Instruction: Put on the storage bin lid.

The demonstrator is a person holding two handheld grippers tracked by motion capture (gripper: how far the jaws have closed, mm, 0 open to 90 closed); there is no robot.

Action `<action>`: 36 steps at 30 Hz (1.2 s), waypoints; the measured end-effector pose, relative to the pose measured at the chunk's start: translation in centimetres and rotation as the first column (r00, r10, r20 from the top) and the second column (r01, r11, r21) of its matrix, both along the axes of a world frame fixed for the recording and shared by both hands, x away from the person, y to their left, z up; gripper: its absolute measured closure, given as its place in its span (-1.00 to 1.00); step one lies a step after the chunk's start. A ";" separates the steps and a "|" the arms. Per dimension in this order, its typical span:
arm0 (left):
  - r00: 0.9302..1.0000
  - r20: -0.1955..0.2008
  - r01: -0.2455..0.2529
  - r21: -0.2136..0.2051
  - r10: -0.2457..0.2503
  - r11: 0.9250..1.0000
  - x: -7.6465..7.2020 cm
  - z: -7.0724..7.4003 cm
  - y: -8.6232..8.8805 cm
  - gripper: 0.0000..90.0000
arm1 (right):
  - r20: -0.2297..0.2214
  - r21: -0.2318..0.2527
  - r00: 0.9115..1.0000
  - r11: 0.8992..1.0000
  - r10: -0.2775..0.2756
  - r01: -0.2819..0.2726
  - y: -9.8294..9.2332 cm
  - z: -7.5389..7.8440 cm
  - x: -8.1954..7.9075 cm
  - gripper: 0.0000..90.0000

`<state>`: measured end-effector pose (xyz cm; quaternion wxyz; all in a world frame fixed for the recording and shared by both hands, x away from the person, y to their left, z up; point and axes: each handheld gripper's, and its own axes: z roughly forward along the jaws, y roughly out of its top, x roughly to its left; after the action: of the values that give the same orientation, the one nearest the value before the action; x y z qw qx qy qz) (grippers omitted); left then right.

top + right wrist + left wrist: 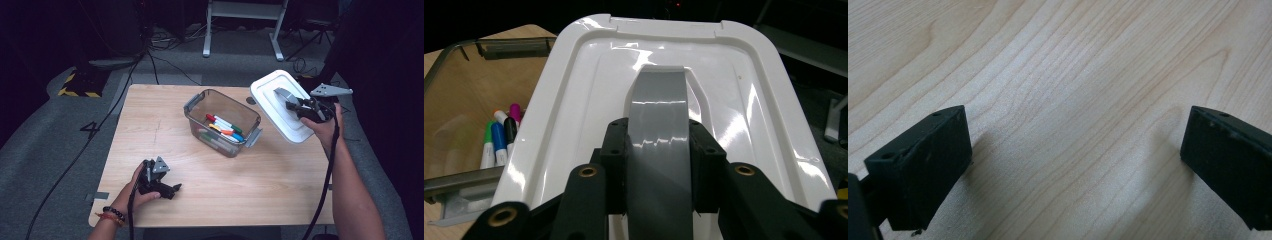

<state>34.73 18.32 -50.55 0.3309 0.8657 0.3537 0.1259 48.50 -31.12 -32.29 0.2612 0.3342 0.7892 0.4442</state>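
white plastic lid (pixel 280 102) is held up off the table (pixel 165 130) to the right of the clear box (pixel 222 121), tilted, gripped by its grey handle (pixel 658 120). right gripper (pixel 299 106) has its jaws clamped on that handle from both sides, clear in the right gripper view. left gripper (pixel 165 187) rests low on the near left part of the table, jaws wide apart with nothing between them, just bare wood grain in the left gripper view.

step looks like lid removal or lid placement, can't tell which; lid is well clear of the box rim either way. if it goes on, next move needs the lid levelled and squared over the rim, then pressed so the grey side latches (pixel 253 138) can catch. if it comes off, it needs a flat spot on the table beside the box.

lid is glossy, rounded rectangle, stepped ridges, raised arched strap handle. box is smoky see-through plastic, rounded corners, holding markers (pixel 223 127) with coloured caps lying loose at the bottom. table is pale light-wood laminate, smooth.
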 end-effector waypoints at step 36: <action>1.000 0.003 -0.004 0.002 0.004 1.000 -0.1 0.0 0.0 -0.99 | -0.046 -0.103 0.984 0.979 0.174 -0.178 10.8 0.2 2.8 0.49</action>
<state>34.68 18.32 -50.55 0.3302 0.8651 0.3550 0.1281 51.26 -20.28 -32.08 0.2241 0.2567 0.8429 0.4164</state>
